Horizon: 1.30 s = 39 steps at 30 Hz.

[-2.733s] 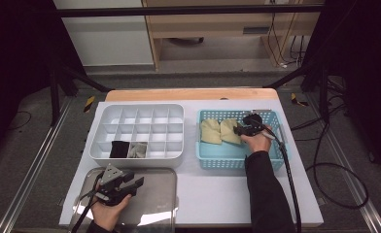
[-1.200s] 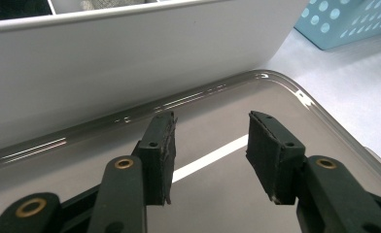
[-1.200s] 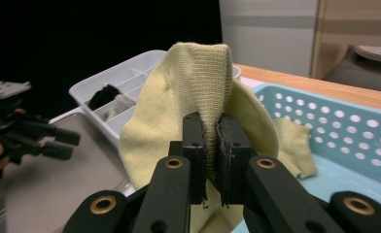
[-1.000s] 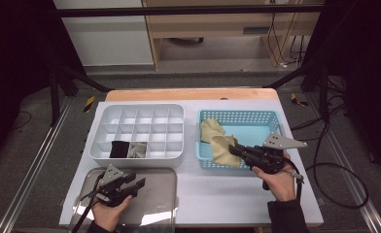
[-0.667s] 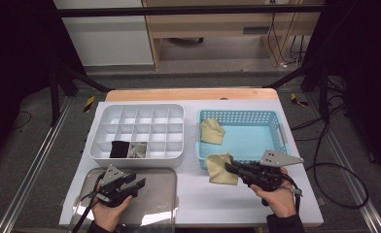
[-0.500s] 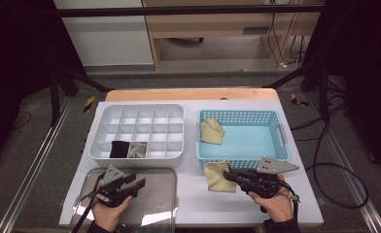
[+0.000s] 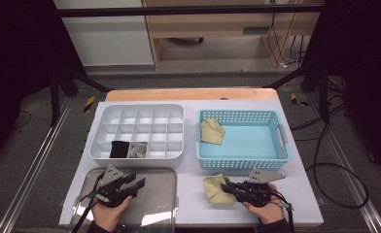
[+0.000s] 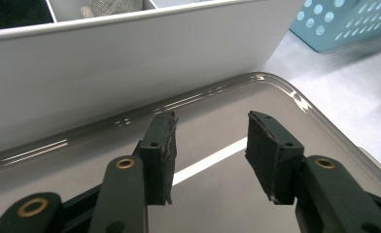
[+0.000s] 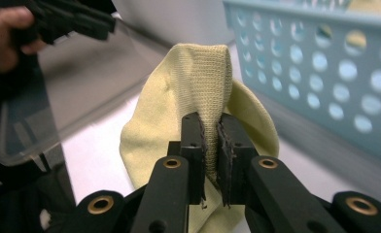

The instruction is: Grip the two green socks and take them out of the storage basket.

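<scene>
My right gripper (image 7: 229, 188) (image 9: 211, 132) is shut on a pale yellow sock (image 7: 214, 187) (image 9: 203, 92), which lies on the white table in front of the blue basket (image 7: 277, 123). A second yellow sock (image 7: 211, 131) lies in the basket's left end. My left gripper (image 7: 136, 183) (image 8: 209, 145) is open with nothing between its jaws, low over a clear plastic lid (image 7: 154, 204) (image 8: 217, 111) at the table's front left.
A white divided organiser (image 7: 136, 112) (image 8: 130, 53) stands behind the lid, with a black sock (image 7: 119, 149) and a grey sock (image 7: 138, 149) in its front compartments. The table's front edge is close under both hands. In the right gripper view the left hand and gripper (image 9: 57, 19) show at top left.
My right gripper has lifted the yellow sock out of the basket and brought it down to the table in front of it. The left gripper has stayed still.
</scene>
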Each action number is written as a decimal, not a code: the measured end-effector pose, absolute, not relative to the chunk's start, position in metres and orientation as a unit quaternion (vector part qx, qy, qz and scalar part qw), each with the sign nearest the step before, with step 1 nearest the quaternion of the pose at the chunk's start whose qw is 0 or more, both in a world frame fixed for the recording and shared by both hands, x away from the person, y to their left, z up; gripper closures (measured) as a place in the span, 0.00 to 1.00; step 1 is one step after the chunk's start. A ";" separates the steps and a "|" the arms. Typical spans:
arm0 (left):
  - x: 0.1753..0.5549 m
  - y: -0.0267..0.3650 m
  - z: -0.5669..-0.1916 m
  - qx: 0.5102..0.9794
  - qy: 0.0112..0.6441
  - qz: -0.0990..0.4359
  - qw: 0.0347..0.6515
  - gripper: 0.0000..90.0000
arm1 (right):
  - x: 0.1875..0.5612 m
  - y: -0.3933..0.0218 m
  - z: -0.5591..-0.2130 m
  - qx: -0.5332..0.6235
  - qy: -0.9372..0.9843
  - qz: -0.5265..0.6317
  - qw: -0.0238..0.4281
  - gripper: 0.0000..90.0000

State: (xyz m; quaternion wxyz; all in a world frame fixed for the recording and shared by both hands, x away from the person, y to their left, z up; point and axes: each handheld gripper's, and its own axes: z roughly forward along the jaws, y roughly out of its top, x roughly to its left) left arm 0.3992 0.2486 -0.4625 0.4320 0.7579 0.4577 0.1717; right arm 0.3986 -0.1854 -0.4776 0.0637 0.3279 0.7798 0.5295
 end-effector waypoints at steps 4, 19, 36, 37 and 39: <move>0.400 0.249 -0.463 0.759 0.458 0.172 0.430 0.59 | 0.399 -0.184 -0.486 0.333 0.799 0.497 0.066 0.90; 0.400 0.249 -0.463 0.759 0.459 0.173 0.428 0.56 | 0.397 -0.188 -0.475 0.336 0.788 0.510 0.085 0.71; 0.400 0.253 -0.460 0.756 0.462 0.174 0.430 0.54 | 0.408 -0.194 -0.432 0.345 0.750 0.551 0.123 0.52; 0.400 0.253 -0.460 0.756 0.462 0.174 0.429 0.54 | 0.410 -0.194 -0.429 0.345 0.749 0.551 0.129 0.51; 0.401 0.253 -0.460 0.756 0.463 0.174 0.428 0.54 | 0.414 -0.194 -0.423 0.348 0.746 0.551 0.136 0.49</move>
